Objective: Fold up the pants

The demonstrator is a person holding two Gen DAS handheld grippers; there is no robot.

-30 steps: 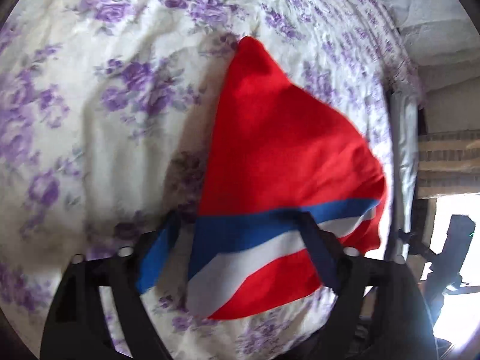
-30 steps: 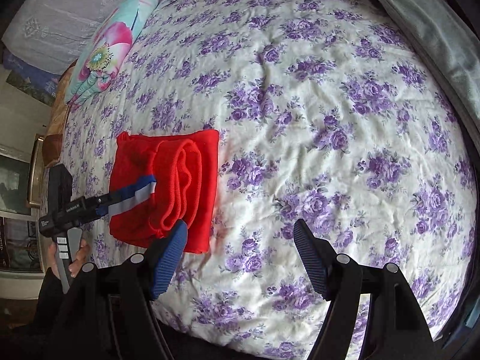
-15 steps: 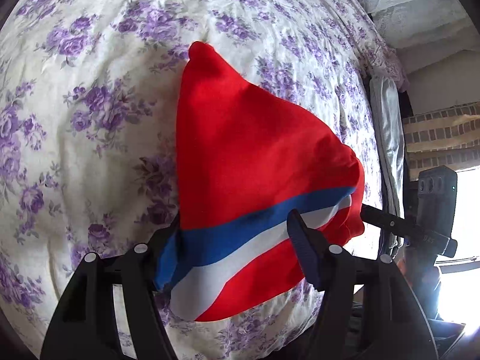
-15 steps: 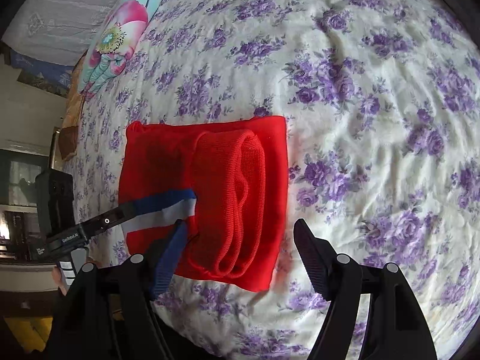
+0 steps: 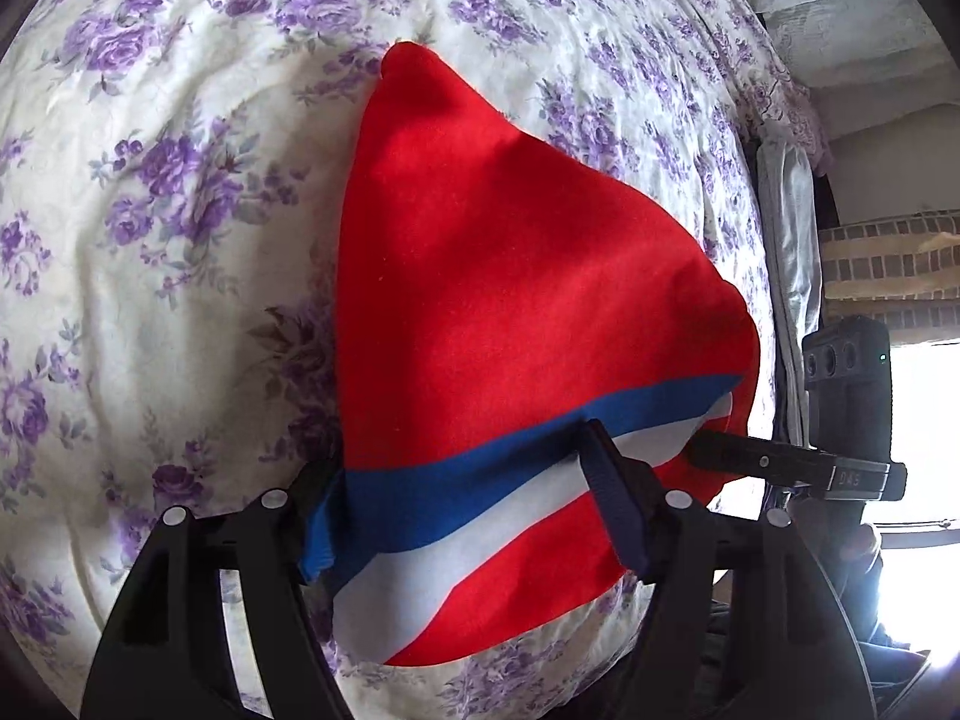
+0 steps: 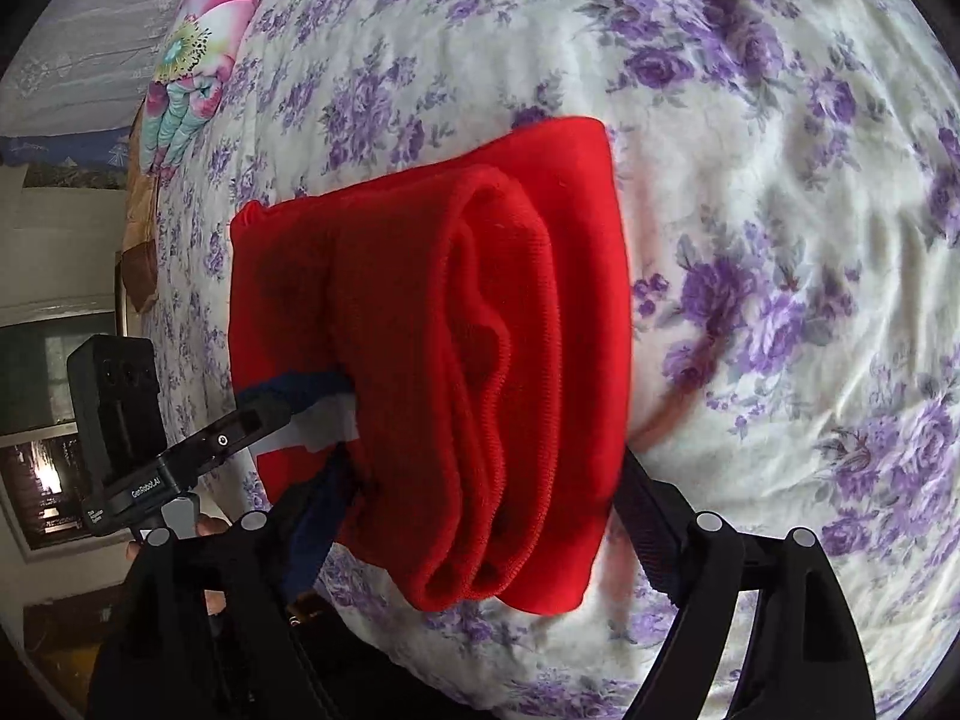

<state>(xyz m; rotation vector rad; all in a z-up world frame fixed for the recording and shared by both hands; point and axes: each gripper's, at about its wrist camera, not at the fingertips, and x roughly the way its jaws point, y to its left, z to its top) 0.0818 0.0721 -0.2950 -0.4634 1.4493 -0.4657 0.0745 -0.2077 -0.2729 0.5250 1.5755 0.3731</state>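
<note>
The folded red pants (image 5: pixel 516 300) lie on the flowered bed (image 5: pixel 180 180). Left view alone shows the blue-white stripe between the opening left tool (image 5: pixel 462 504); right view shows rolled layers between the widening right tool (image 6: pixel 474 510).

Floral bedsheet (image 5: pixel 180 240), bright window (image 5: pixel 924 420), brick wall (image 5: pixel 882 264)

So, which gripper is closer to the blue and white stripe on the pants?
Left. The left gripper has its opening fingers astride the stripe. The right gripper straddles the red folded edge of the pants, beside the stripe.
</note>
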